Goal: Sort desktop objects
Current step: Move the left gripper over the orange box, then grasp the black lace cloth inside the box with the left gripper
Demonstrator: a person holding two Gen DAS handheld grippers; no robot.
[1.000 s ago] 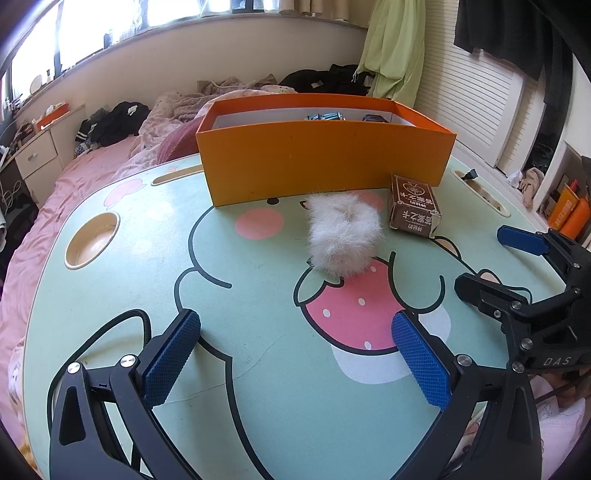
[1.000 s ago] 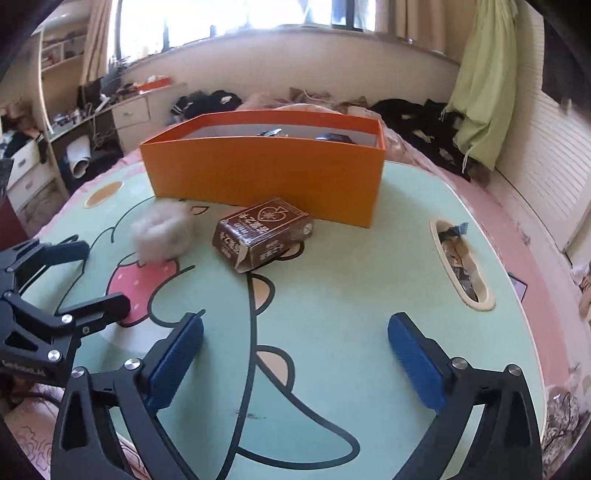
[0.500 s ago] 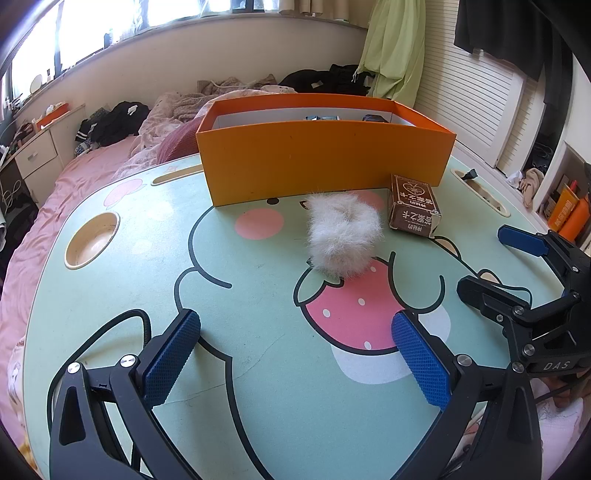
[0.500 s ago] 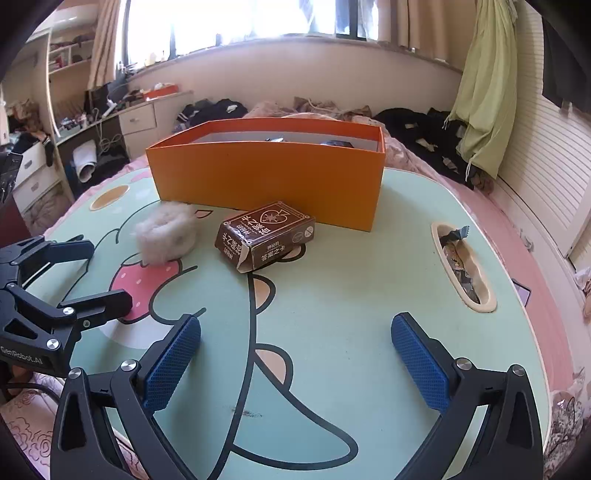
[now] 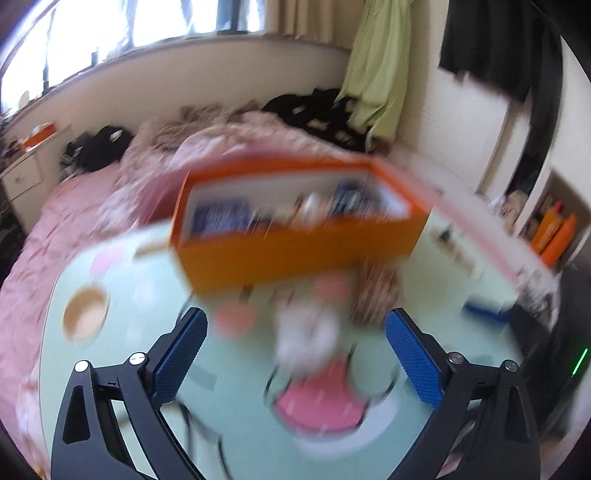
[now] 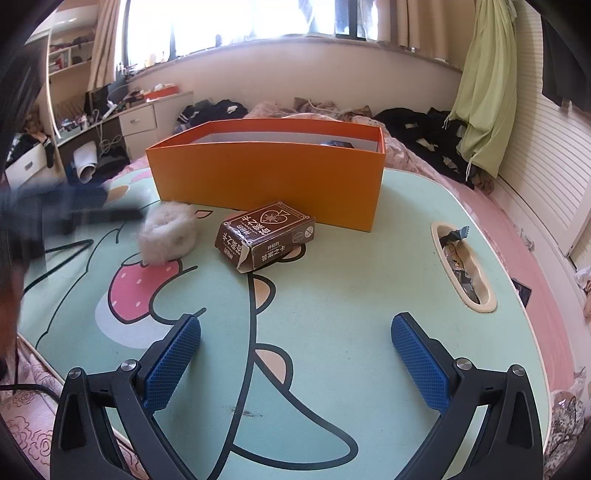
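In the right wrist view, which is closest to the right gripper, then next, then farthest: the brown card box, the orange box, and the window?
1. Brown card box, on the table just ahead of the right gripper.
2. Orange box, right behind the card box.
3. Window, up on the far wall.

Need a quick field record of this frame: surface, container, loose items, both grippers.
surface: cartoon-print table
container: orange box, open top, far side of the table, items inside
loose items: white fluffy puff and brown card box, apart, both in front of the orange box
left gripper: open, nothing between the pads, jaws just been closing a little, view blurred
right gripper: open, empty, over bare table
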